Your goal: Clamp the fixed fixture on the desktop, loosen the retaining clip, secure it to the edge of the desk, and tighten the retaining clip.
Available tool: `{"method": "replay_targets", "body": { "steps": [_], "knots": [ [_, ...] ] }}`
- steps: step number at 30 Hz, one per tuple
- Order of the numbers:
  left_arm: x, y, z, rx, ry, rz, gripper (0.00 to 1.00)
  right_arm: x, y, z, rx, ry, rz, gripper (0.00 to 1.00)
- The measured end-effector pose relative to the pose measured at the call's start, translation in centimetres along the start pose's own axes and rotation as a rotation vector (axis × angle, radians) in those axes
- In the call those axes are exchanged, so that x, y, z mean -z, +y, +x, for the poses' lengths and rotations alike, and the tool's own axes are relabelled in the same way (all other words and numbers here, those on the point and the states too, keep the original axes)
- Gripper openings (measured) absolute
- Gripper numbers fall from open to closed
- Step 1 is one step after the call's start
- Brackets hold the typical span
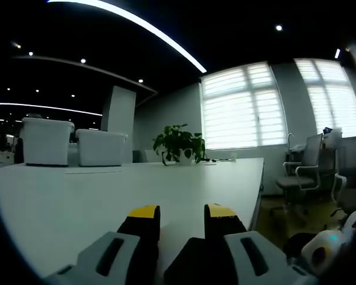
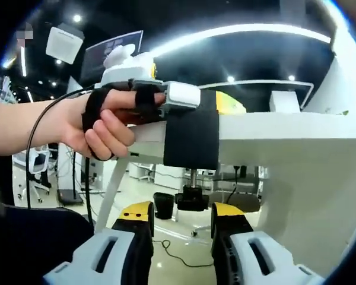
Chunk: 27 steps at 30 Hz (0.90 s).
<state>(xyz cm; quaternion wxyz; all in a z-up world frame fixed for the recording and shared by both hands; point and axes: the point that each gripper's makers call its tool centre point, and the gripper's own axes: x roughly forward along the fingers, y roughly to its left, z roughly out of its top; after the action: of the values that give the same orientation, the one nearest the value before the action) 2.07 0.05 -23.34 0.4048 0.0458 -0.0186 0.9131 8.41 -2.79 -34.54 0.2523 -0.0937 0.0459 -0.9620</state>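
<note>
The white table point(image 1: 107, 196) runs wide and flat ahead of the left tool point(image 1: 182, 214) in the left gripper view. That tool hangs low over the near part of the top, its yellow-tipped jaws a narrow gap apart with nothing between them. At the far end of the table stand two white bins point(image 1: 71, 142) side by side; what is in them cannot be told. Just right of them a leafy plant point(image 1: 179, 142) sits in a white pot. Office chairs point(image 1: 311, 169) stand off the table's right side, below bright blinds point(image 1: 243, 107).

In the right gripper view the table point(image 2: 285, 127) is seen from below its edge. The black fixture point(image 2: 191, 139) wraps over that edge, its screw and black knob point(image 2: 192, 199) hanging under the top. The right tool point(image 2: 182, 215) sits just beneath the knob, jaws spread to either side of it, not touching. A hand point(image 2: 107, 124) in a black strap holds the left tool point(image 2: 151, 86), which comes in from the left and meets the top of the fixture; whether it grips there cannot be told.
</note>
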Motion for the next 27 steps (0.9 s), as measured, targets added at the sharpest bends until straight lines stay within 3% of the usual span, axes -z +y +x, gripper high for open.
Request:
{"method": "replay_targets", "body": {
  "steps": [2,4,6,10,19,27],
  "knots": [
    [0.0,0.0,0.0,0.0,0.0,0.0,0.3,-0.1,0.0,0.3,0.025,0.001,-0.006,0.35],
    [0.0,0.0,0.0,0.0,-0.002,0.002,0.3,0.6,-1.2,0.2,0.127,0.065,-0.011,0.33],
    [0.0,0.0,0.0,0.0,0.0,0.0,0.3,0.4,-1.0,0.7,0.142,0.052,-0.03,0.28],
    [0.0,0.0,0.0,0.0,-0.001,0.001,0.3,1.0,-0.8,1.3,0.127,0.065,-0.01,0.28],
    [0.0,0.1,0.0,-0.004,0.0,0.0,0.3,0.5,-1.4,2.2,0.124,0.042,0.007,0.23],
    [-0.1,0.1,0.0,-0.003,-0.001,0.0,0.3,0.5,-1.0,2.3,0.003,0.003,-0.013,0.23]
  ]
}}
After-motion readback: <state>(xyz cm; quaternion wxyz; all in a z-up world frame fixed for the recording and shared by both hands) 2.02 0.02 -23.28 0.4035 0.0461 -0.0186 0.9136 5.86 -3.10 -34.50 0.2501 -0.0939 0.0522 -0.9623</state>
